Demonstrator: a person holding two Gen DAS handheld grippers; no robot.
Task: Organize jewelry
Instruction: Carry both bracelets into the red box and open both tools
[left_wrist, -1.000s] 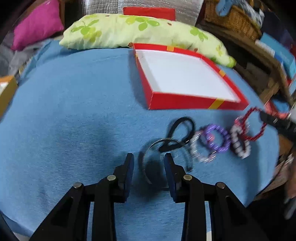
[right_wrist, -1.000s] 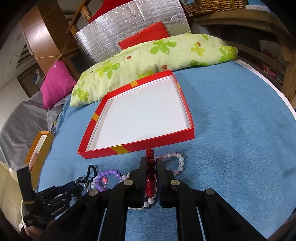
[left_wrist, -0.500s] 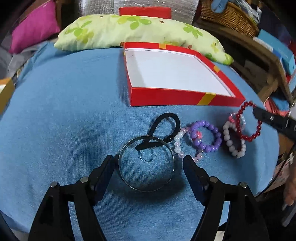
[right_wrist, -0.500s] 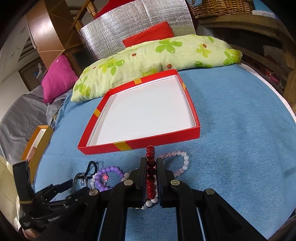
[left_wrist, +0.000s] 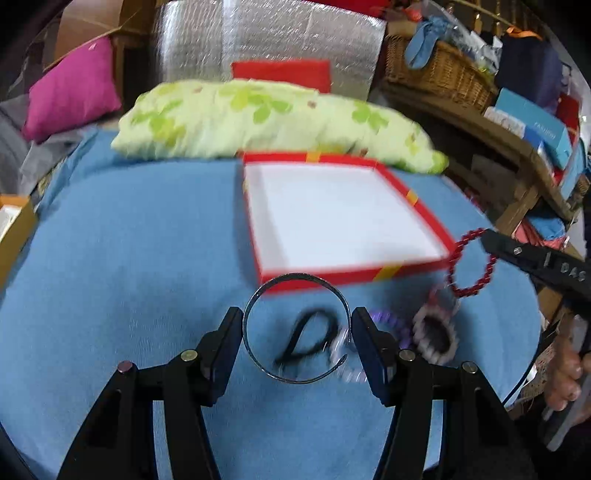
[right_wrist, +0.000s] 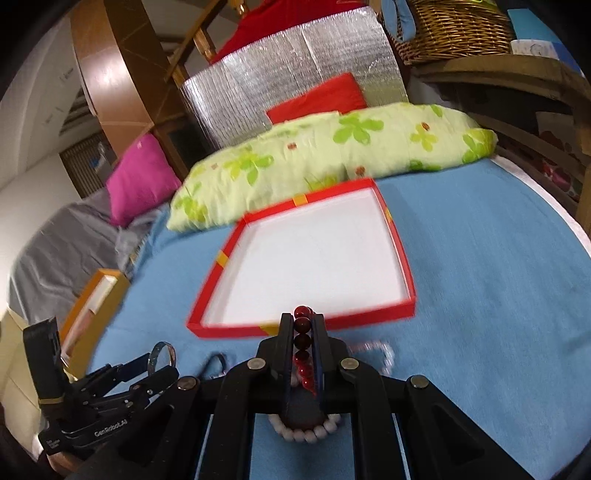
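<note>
- The left claw (left_wrist: 297, 334) grips a silver bangle (left_wrist: 295, 328) across its width, one finger touching each side, and holds it lifted above the blue surface (left_wrist: 129, 277).
- The right claw (right_wrist: 303, 345) is nearly closed on a red bead bracelet (right_wrist: 302, 341), beads stacked between its fingers; in the left view the loop hangs free off the claw tip.
- The red box (right_wrist: 218, 328) with its white floor lies just ahead of both claws; nothing shows inside it.
- Below and behind the raised pieces, a black hair tie (left_wrist: 306, 339), a purple bead bracelet (left_wrist: 391, 321) and a white bead bracelet (right_wrist: 306, 432) lie on the surface, plus a pale pink one (right_wrist: 384, 350) just right of the right claw.
- Both pieces appear to be mid-carry to the box. Carry each over the near wall with clearance, so the hanging red loop does not snag the rim.
- Keep the bangle level; a thin hoop pinched at two points may twist or slip out.
- Lower near the floor before opening, and place them apart.
</note>
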